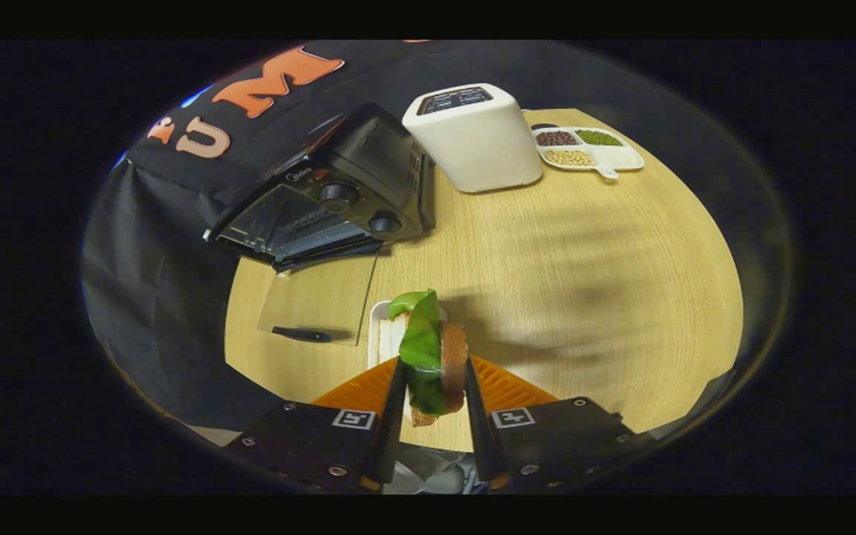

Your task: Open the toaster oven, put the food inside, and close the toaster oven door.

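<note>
Farthest left on the round pale wooden table (pixel 547 245) stands the black toaster oven (pixel 331 193) with two round knobs on its front panel. Its clear glass door (pixel 320 297) is swung fully down and lies flat over the tabletop in front of the cavity, with the dark bar handle (pixel 302 334) at the door's free edge, the edge nearest the fingers. The inside of the oven is dim and reflective, so what sits within cannot be made out.

Just right of the lowered door, a small white rectangular dish (pixel 383 327) rests on the wood, partly hidden behind the food. The gripper (pixel 434 375) has both fingers pressed against the food, a slice of brown bread with a green lettuce leaf (pixel 432 353) laid against it, held upright on edge. The leaf faces the left finger and the brown crust faces the right one; the leaf's curled top rises above the fingertips. The food appears lifted clear of the dish, though the angle makes that hard to confirm.

Further right, behind and beside the oven, stands a tall white rounded box-shaped appliance (pixel 476 137) with a dark top panel. Right of it lies a white divided tray (pixel 590 148) with compartments holding dark red, green and pale beans.
</note>
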{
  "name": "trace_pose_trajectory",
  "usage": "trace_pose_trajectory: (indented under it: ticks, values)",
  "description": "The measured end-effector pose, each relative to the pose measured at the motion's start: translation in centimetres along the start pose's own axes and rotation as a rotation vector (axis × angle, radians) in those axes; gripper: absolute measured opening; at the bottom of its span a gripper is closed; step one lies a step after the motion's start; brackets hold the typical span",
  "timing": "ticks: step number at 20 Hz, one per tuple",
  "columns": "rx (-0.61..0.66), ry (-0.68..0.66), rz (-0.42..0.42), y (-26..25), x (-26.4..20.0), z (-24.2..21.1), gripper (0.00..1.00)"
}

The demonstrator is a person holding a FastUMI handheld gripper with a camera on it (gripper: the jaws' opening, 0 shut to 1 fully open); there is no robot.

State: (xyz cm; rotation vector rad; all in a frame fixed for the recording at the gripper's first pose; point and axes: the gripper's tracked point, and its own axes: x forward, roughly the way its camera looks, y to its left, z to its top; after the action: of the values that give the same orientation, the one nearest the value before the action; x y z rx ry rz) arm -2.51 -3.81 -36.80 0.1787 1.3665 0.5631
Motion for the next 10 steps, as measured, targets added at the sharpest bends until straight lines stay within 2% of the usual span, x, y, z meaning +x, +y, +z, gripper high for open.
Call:
trace_pose_trajectory:
  ticks: [2,5,10]
  values:
    - [0.013,-0.034,-0.007,0.3,-0.5,0.4,0.32]
    - [0.033,-0.093,-0.011,1.1,-2.0,1.2,0.26]
    - [0.056,-0.185,0.032,4.3,-4.7,2.0,0.25]
